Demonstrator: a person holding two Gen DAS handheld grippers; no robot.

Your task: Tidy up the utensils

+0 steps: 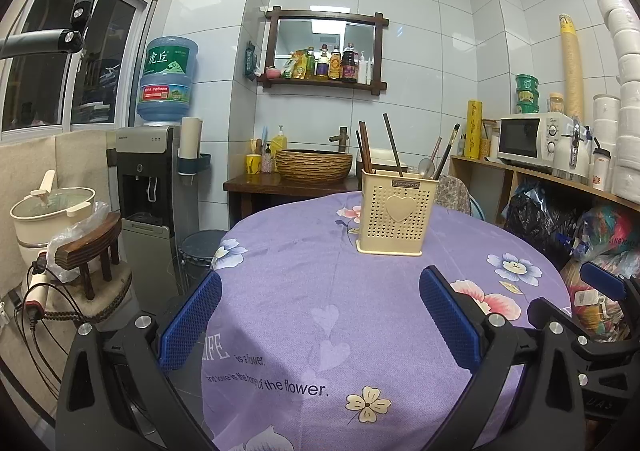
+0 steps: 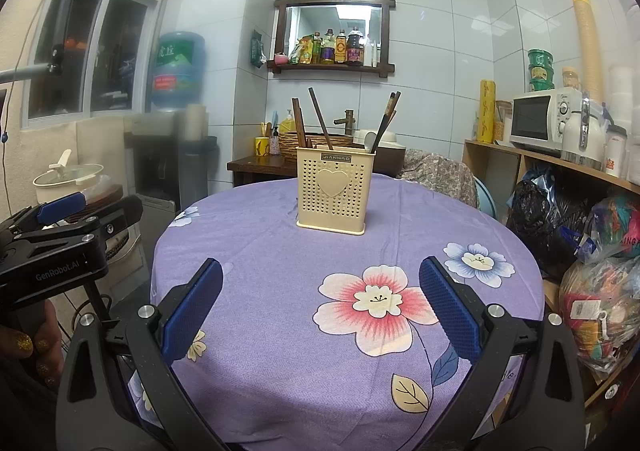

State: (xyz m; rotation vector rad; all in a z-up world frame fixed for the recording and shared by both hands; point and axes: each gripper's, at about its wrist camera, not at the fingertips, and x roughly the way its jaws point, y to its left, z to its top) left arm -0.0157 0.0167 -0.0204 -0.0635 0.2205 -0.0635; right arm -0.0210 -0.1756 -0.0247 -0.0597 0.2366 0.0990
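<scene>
Chopsticks (image 2: 320, 119) in perforated plastic holder (image 2: 331, 191)

A utensil holder (image 1: 396, 211) is standing upright on the far part of a round desk (image 1: 304, 291), with chopsticks (image 1: 392, 145) and a spoon (image 1: 426, 168) standing in it. Both tongs are hovering at the near edge, the left tongs (image 1: 320, 315) beside the right tongs (image 2: 320, 307). Behind the desk, a basin (image 1: 314, 165) is sitting on a counter. A water dispenser (image 1: 148, 179) is standing far left, a microwave (image 1: 532, 139) far right on a shelf.
</scene>
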